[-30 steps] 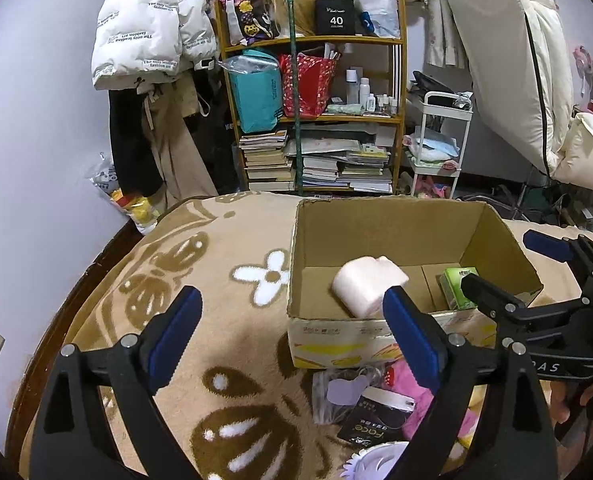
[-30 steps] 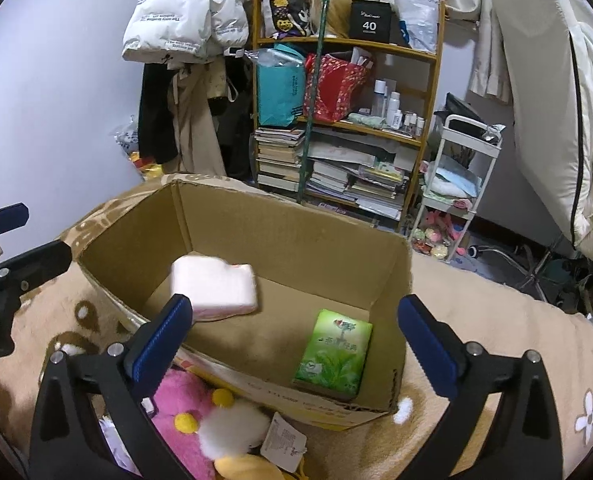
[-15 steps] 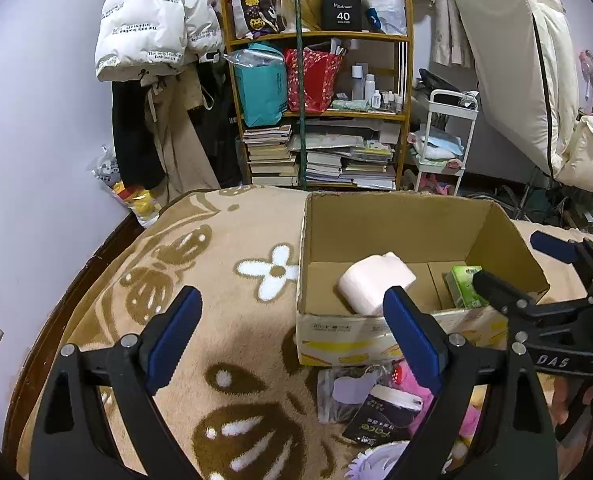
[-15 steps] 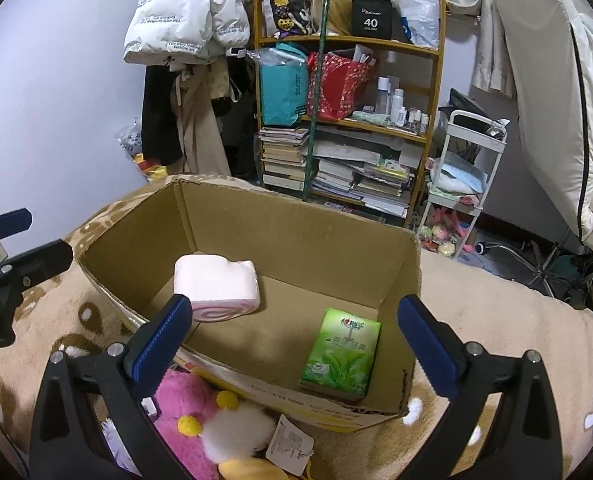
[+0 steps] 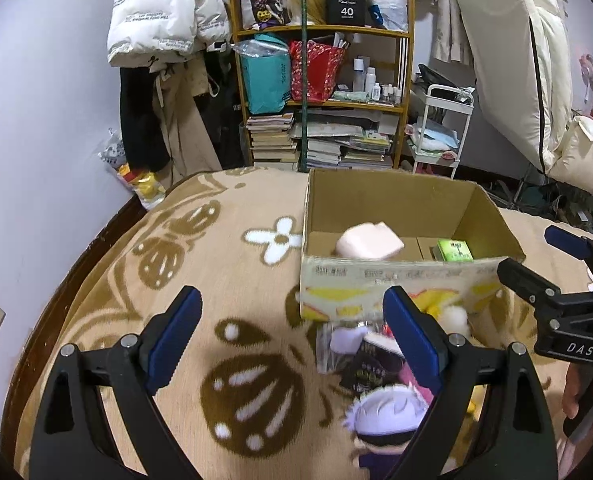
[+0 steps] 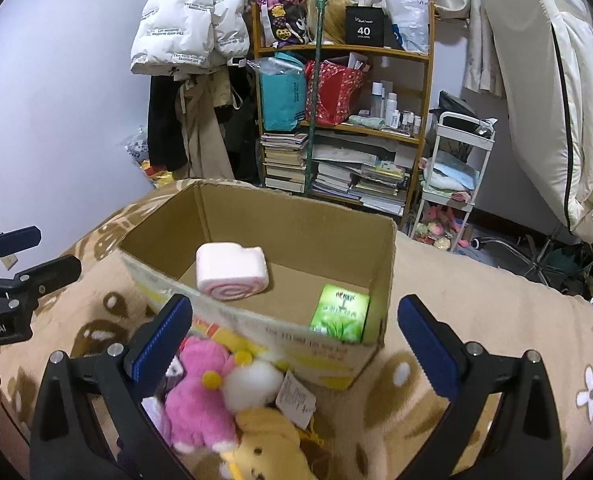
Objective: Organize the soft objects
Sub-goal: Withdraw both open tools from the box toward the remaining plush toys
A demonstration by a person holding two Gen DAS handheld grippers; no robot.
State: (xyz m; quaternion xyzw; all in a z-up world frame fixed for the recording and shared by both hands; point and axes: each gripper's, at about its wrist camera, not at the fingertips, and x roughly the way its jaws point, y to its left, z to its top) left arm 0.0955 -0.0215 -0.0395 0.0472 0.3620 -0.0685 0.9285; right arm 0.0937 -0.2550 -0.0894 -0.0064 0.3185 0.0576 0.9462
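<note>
Holding both grippers above the patterned blanket [image 5: 224, 264], you have nothing gripped: your left gripper [image 5: 292, 344] and your right gripper [image 6: 294, 346] each have their blue pads spread wide apart. Ahead sits the open cardboard box [image 6: 296, 220]. Inside it, a pink swirl-roll cushion [image 6: 232, 276] lies toward the left, and a green tissue pack [image 6: 339, 312] rests by the right wall, apart from the cushion. Outside the box, against its near side, you have a pink plush [image 6: 198, 396], a yellow plush [image 6: 272, 444] with a paper tag and, in the left view, a white-haired doll [image 5: 384, 420] beside a dark packet [image 5: 370, 368].
</note>
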